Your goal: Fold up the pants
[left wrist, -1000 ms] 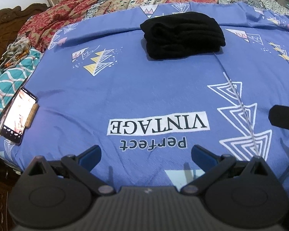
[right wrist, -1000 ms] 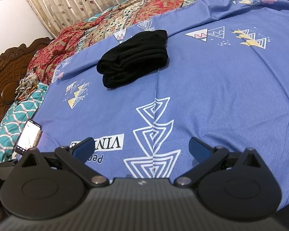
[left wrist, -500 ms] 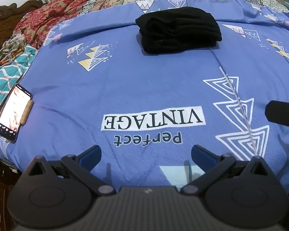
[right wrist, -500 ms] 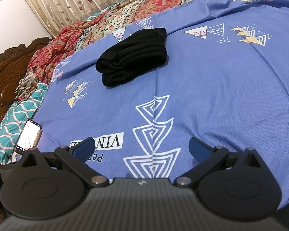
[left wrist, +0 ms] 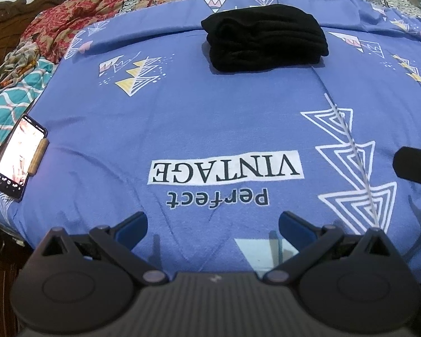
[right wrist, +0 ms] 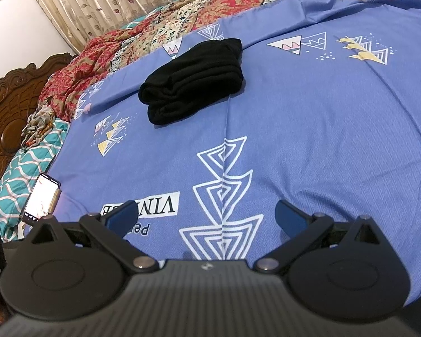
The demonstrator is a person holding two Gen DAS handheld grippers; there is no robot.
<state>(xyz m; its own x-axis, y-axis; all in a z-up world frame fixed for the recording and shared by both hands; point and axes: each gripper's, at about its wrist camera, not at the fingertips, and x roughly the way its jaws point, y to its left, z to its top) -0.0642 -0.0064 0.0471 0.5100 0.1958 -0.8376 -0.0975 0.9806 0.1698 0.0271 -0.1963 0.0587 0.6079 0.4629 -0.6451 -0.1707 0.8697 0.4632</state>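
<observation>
Left wrist view shows your black pants [left wrist: 263, 38] folded into a bundle at the far end of the blue bedsheet [left wrist: 210, 112]; your left hand-held gripper [left wrist: 212, 226] and right hand-held gripper [right wrist: 206, 214] both hang released, well apart from them. A phone [left wrist: 16, 156] lies at the sheet's left edge.

left hand-held gripper [left wrist: 212, 226] spread, right hand-held gripper [right wrist: 206, 215] spread
</observation>
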